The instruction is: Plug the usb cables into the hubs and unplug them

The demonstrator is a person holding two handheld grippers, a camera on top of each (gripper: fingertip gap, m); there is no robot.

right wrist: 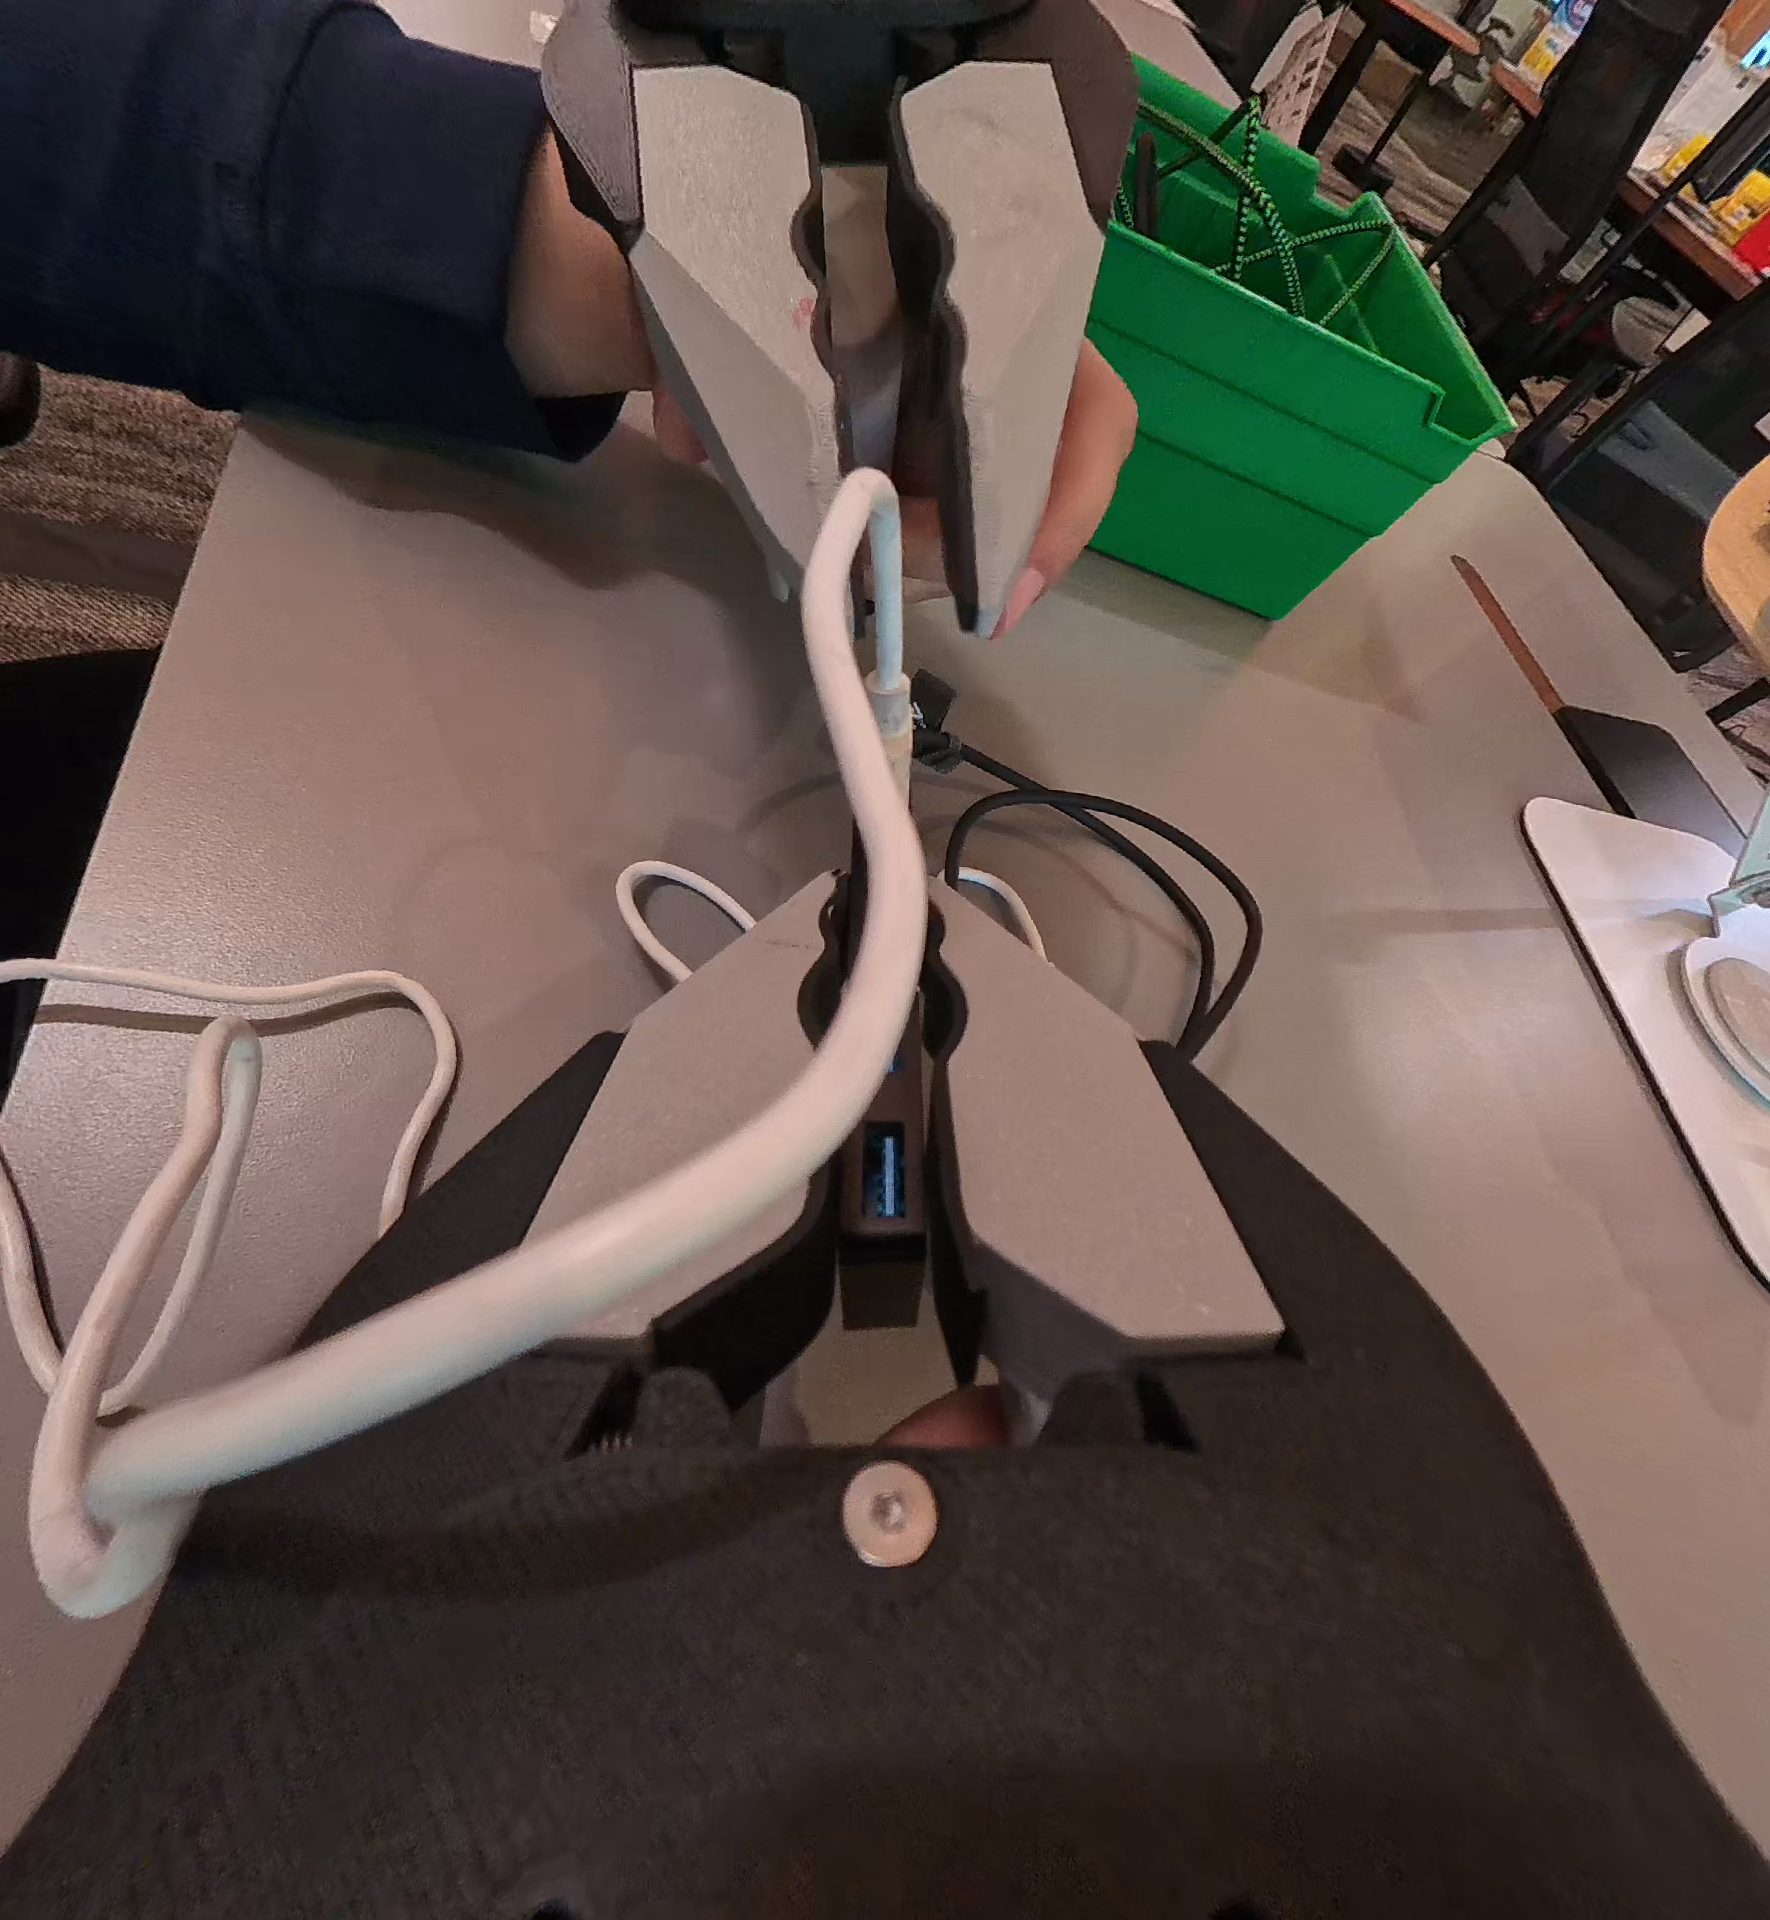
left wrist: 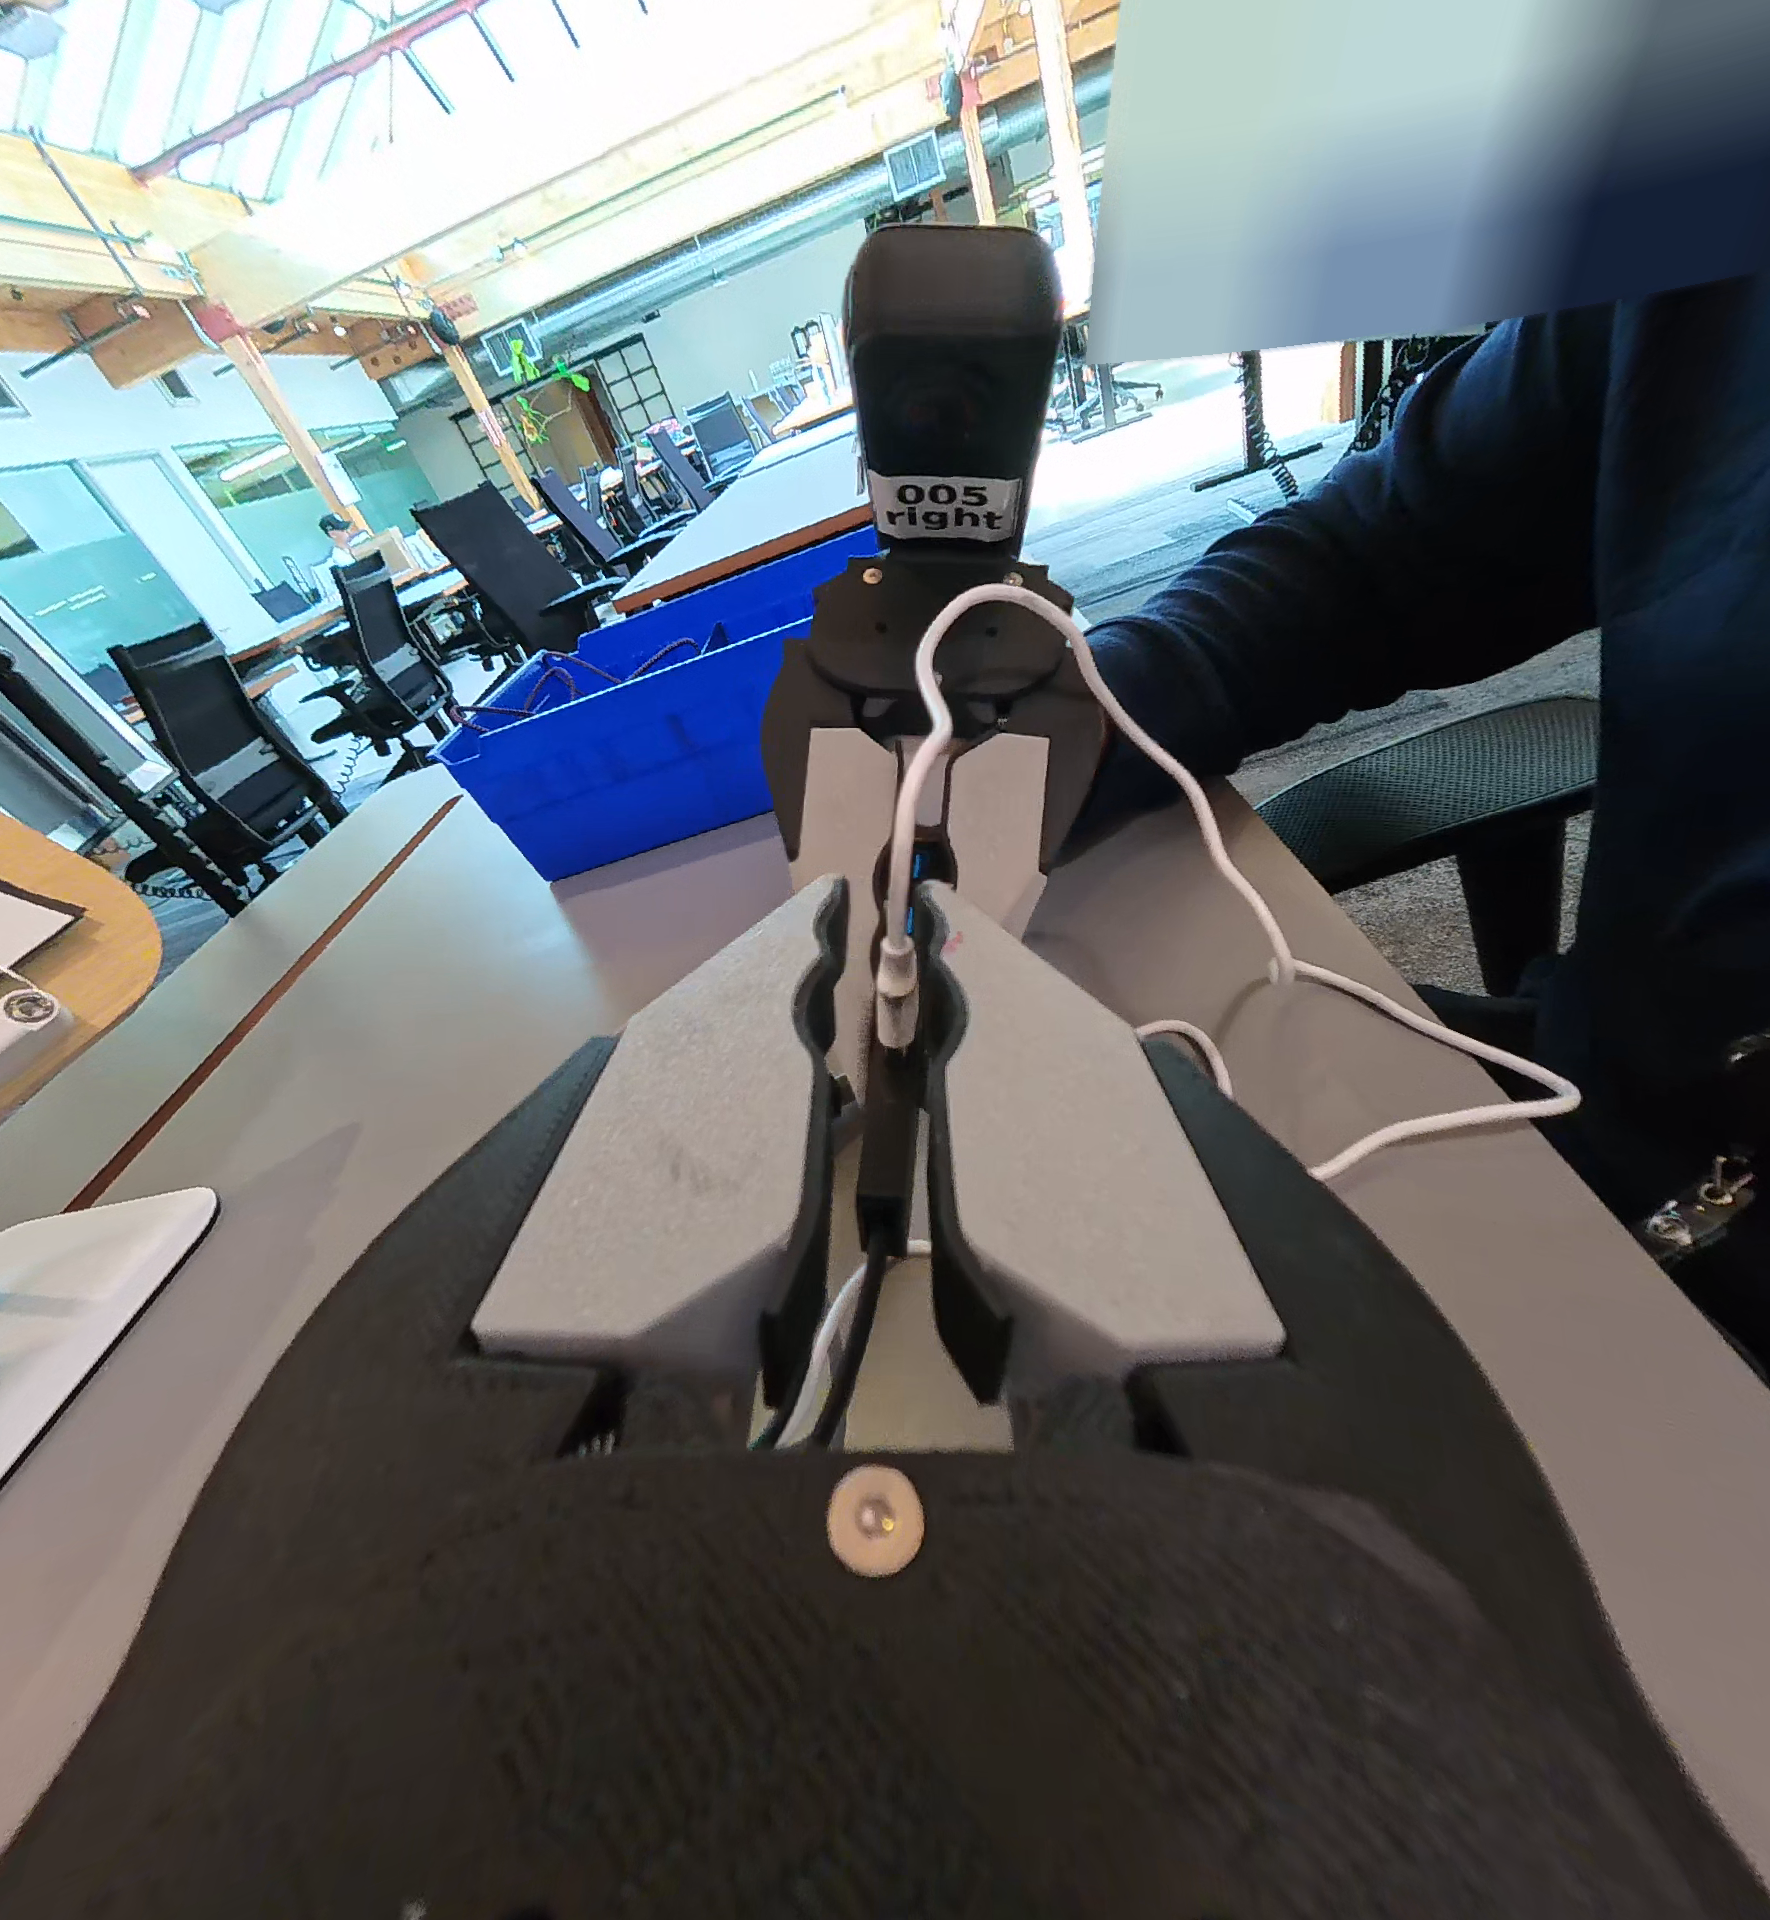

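Note:
A slim black usb hub (right wrist: 886, 1184) with a blue port lies between my right gripper's (right wrist: 883, 888) fingers, which are shut on it above the grey table (right wrist: 1328, 1039). A white usb plug (right wrist: 891, 707) sits in the hub's far part. My left gripper (right wrist: 881, 603) faces the right one, closed to a narrow gap around that plug (left wrist: 896, 997). In the left wrist view the hub (left wrist: 886, 1143) runs from my left gripper (left wrist: 886, 899) to the right gripper (left wrist: 922, 873). The white cable (right wrist: 548, 1247) arcs over the right fingers and loops off left.
The hub's black lead (right wrist: 1203, 914) coils on the table. A green bin (right wrist: 1265, 416) with cables stands behind the left gripper, a blue bin (left wrist: 632, 769) behind the right one. A white stand base (right wrist: 1691, 935) sits at the table's edge. A dark sleeve (left wrist: 1483, 623) reaches in.

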